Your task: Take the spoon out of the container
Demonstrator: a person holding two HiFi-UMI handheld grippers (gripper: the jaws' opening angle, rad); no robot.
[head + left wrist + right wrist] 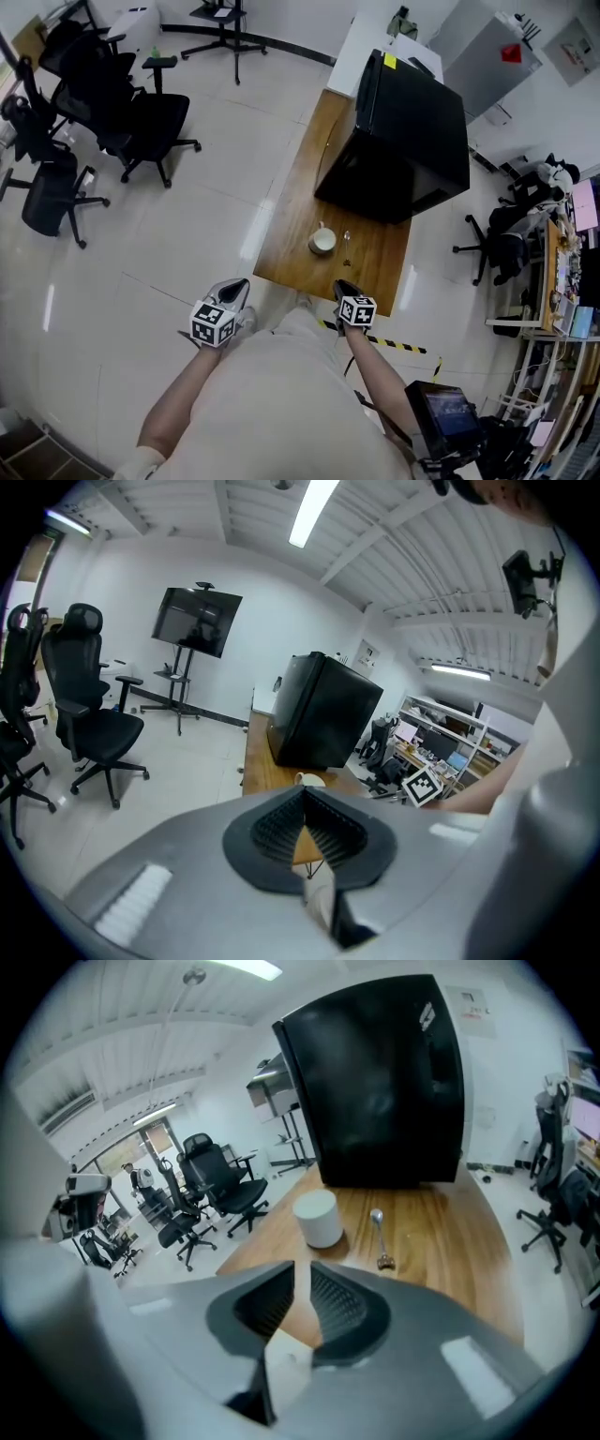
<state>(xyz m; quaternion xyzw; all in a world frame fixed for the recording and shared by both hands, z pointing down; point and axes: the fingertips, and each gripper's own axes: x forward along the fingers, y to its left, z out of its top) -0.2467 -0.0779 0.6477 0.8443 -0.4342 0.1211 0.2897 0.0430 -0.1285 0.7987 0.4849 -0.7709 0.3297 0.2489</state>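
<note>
A white cup-like container (323, 242) (317, 1218) stands near the front of the wooden table (291, 216). The metal spoon (346, 239) (379, 1237) lies flat on the wood just right of it, outside the cup. My left gripper (234, 286) (302, 792) hangs over the floor left of the table's near corner, its jaw tips meeting with nothing in them. My right gripper (345, 286) (302, 1269) is held short of the table's front edge and points at the cup; a narrow slit shows between its jaws, and they hold nothing.
A big black box (398, 141) (375, 1082) fills the far half of the table, behind cup and spoon. Several black office chairs (141, 122) stand on the pale floor at the left. Yellow-black tape (394, 344) marks the floor by my right arm.
</note>
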